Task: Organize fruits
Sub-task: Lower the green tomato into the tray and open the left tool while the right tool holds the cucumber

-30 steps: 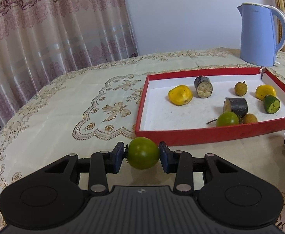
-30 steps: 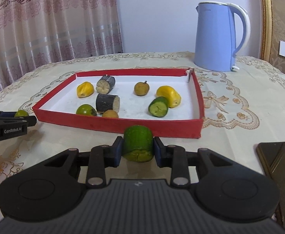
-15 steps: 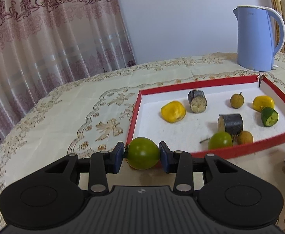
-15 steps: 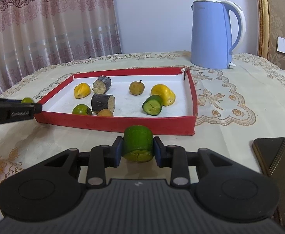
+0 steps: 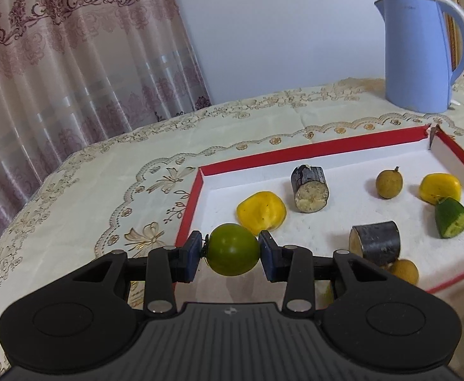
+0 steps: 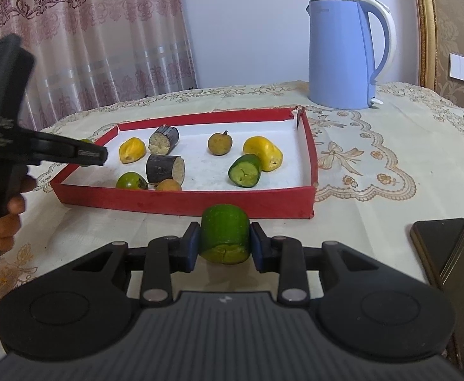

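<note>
Carrying a green tomato [image 5: 233, 249], the left gripper [image 5: 233, 250] was clamped tight on it, just past the tray's [image 5: 190, 209] near-left corner. Yellow piece [image 5: 261, 211] sat straight ahead of the tips, so lowering before release would avoid a roll into it. Right gripper [image 6: 225, 243] was closed on a cucumber chunk [image 6: 225, 237], short of the tray wall [image 6: 181, 203]; it needed lifting over.
</note>
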A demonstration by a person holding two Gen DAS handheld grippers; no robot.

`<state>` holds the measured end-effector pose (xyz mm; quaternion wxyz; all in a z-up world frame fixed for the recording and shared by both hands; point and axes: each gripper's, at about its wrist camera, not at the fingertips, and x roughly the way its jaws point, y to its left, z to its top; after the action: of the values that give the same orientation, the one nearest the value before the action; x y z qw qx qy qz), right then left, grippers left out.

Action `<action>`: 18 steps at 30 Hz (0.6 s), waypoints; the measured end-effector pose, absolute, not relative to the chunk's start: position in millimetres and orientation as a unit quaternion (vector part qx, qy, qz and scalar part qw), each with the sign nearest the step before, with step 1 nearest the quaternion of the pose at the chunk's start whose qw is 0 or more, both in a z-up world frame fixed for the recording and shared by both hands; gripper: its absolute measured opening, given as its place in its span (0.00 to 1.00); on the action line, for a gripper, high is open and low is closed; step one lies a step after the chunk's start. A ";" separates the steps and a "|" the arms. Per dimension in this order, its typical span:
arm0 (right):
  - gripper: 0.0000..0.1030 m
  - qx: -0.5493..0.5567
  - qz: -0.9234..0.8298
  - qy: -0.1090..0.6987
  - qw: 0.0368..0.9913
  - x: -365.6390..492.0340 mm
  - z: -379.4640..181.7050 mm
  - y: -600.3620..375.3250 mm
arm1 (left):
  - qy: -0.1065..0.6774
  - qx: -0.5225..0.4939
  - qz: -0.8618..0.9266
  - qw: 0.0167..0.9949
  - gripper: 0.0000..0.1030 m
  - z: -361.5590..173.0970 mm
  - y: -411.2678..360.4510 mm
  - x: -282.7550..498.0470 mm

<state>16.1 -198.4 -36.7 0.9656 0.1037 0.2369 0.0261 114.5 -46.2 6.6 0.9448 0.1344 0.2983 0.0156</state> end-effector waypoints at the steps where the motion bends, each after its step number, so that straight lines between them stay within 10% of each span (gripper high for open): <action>1: 0.30 0.105 0.026 0.237 0.966 16.0 -36.7 -199.2 | 0.302 0.135 0.016 0.944 0.37 5.1 -47.2 118.9; 18: 0.30 0.104 0.023 0.235 0.966 12.8 -35.8 -201.0 | 0.317 0.142 0.034 0.937 0.52 -0.8 -58.0 146.8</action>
<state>12.8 -201.0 -35.8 0.9661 0.1041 0.2351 0.0230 146.8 -58.0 -0.8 0.9371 0.1423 0.3169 0.0340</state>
